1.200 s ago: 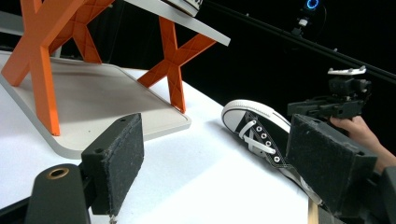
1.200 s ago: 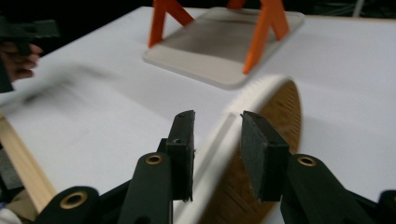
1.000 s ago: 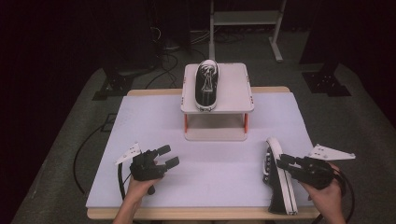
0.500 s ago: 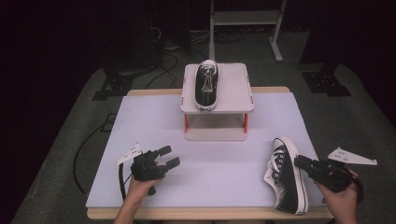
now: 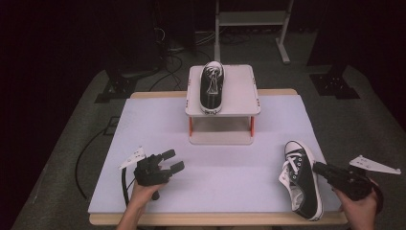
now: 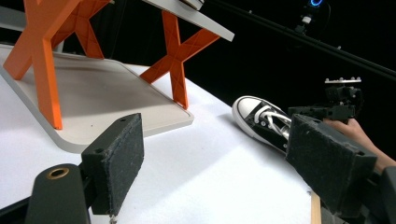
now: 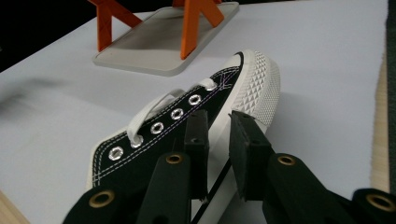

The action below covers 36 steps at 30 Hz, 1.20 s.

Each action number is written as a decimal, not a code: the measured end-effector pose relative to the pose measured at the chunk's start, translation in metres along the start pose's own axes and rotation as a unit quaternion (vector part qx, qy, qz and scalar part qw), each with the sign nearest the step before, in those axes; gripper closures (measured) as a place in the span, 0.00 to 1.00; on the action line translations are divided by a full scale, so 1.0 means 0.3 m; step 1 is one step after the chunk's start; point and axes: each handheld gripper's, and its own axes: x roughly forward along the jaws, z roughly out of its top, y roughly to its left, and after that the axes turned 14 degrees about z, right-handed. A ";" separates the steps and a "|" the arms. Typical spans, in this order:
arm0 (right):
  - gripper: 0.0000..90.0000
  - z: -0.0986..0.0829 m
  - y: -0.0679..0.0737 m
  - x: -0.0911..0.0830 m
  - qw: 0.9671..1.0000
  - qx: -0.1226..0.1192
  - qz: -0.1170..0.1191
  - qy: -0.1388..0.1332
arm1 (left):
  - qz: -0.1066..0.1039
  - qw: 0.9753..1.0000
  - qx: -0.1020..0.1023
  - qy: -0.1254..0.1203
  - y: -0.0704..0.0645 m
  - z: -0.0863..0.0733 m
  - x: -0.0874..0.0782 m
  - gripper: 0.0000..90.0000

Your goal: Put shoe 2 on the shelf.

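A black low-top sneaker (image 5: 211, 88) with a white sole sits on top of a grey rack (image 5: 239, 91) with orange legs at the back middle. A matching sneaker (image 5: 301, 179) stands upright on the white table (image 5: 239, 158) at the front right, toe away from me. My right gripper (image 5: 318, 167) is at that sneaker's right side; in the right gripper view the gripper (image 7: 218, 116) has its jaws a narrow gap apart, nothing between them, over the sneaker (image 7: 154, 140). My left gripper (image 5: 174, 160) rests wide open at the front left, and its view shows the gripper (image 6: 215, 126) empty.
The rack's lower shelf (image 6: 93, 88) lies bare between its orange legs (image 6: 175, 60). The table's wooden front edge (image 5: 215, 219) is close to both hands. Dark floor with cables and stand feet surrounds the table.
The right gripper held the sneaker tipped on its side; the sneaker now stands on its sole and the gripper has drawn back to the right. The left gripper has not moved.
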 end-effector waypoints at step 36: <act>0.30 0.044 0.024 0.026 0.999 0.043 -0.010 -0.007 | 0.004 1.000 -0.006 0.002 0.008 -0.003 -0.004 0.21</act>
